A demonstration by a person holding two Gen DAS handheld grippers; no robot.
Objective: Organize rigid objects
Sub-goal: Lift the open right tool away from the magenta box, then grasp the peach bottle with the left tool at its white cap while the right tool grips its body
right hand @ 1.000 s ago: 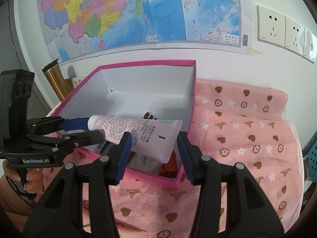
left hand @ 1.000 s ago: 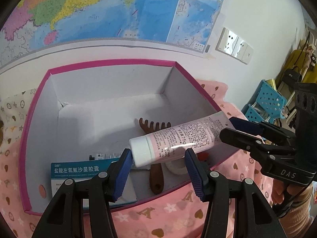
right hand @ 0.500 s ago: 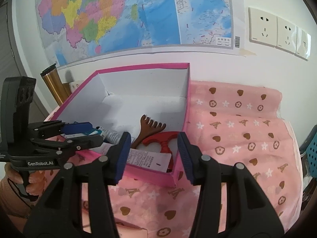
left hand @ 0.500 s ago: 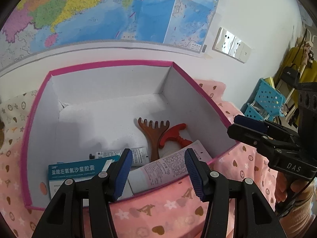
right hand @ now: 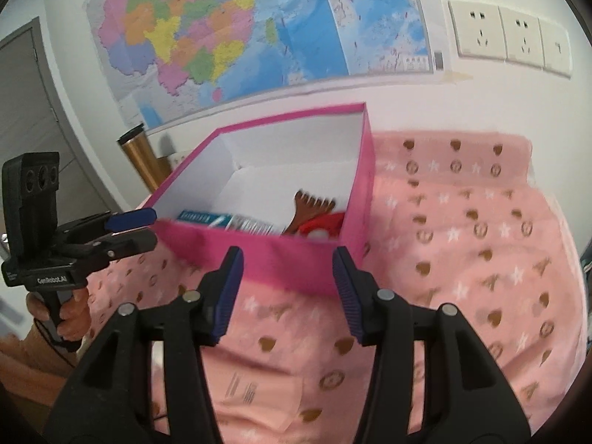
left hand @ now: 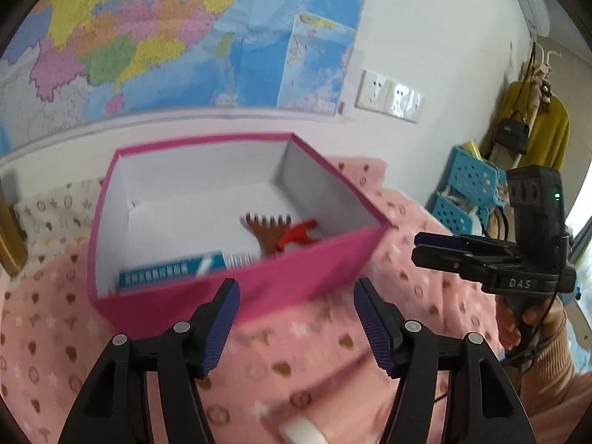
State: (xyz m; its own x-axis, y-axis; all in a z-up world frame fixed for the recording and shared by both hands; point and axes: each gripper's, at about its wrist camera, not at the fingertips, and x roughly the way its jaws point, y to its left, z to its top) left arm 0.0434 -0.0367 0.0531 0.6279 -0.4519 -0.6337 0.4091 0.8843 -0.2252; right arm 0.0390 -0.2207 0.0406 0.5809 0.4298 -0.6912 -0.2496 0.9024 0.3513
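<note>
While both tools hang back from the pink box, neither one carries anything. The left gripper has its fingers spread wide, nothing between them; the right gripper is spread the same way and empty too.

Task things lie inside the box, toward its near wall: a brown wooden comb, a red plastic piece touching the comb at approx 3 o'clock, a blue-white medicine carton at approx 9 o'clock from the comb, and a printed tube partly hidden by the wall. The far half of the box floor is bare.

Handling, as I judge it: comb and red piece are light, stiff, not fragile; best to pinch the comb across its handle, but the handle is behind the wall now. The carton is light and thin-walled, so hold it on the flat faces w/ small force. The tube is probably soft-bodied and smooth, so it may slide.

Around: pink cloth w/ hearts and stars, soft and wrinkled, so things may sit tilted on it. A white round object lies on the cloth at 6 o'clock in the left view, blurred, I cannot tell what it is. A gold flask stands at approx 10 o'clock of the box, near the wall. The box's near wall is the main obstacle for reaching in; fingers must go over it.
</note>
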